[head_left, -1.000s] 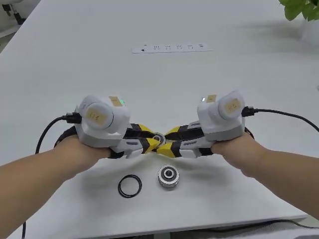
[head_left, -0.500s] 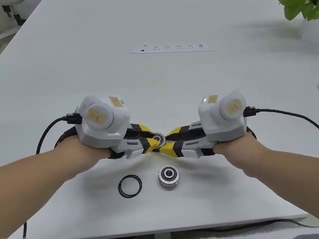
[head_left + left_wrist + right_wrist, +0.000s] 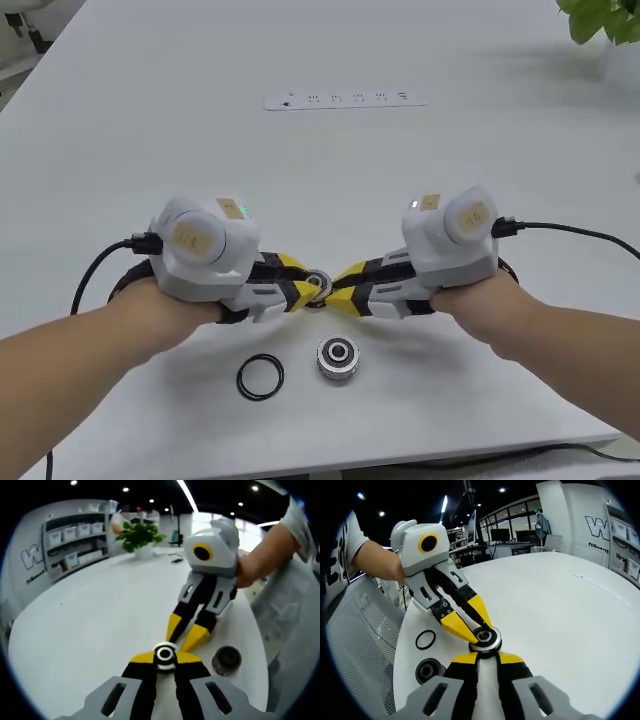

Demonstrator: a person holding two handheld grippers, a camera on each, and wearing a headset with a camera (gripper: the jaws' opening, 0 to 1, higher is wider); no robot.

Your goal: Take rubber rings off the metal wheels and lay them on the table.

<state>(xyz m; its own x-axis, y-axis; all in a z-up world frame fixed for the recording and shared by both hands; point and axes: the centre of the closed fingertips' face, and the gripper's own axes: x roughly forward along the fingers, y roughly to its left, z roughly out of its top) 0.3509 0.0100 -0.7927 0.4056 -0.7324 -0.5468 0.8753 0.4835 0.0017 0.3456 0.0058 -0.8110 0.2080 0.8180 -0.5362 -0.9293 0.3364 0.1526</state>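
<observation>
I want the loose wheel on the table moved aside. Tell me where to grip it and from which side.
Grip the loose wheel across its outer rim, coming straight down from above. It lies flat on the table, hub up, so the round side wall is what the jaws can close on. The rubber ring lies beside it but apart, so any jaw line probably clears it.

The left gripper (image 3: 308, 290) and right gripper (image 3: 336, 293) share white rounded housings, black-and-yellow jaws, and black cables (image 3: 570, 231).
</observation>
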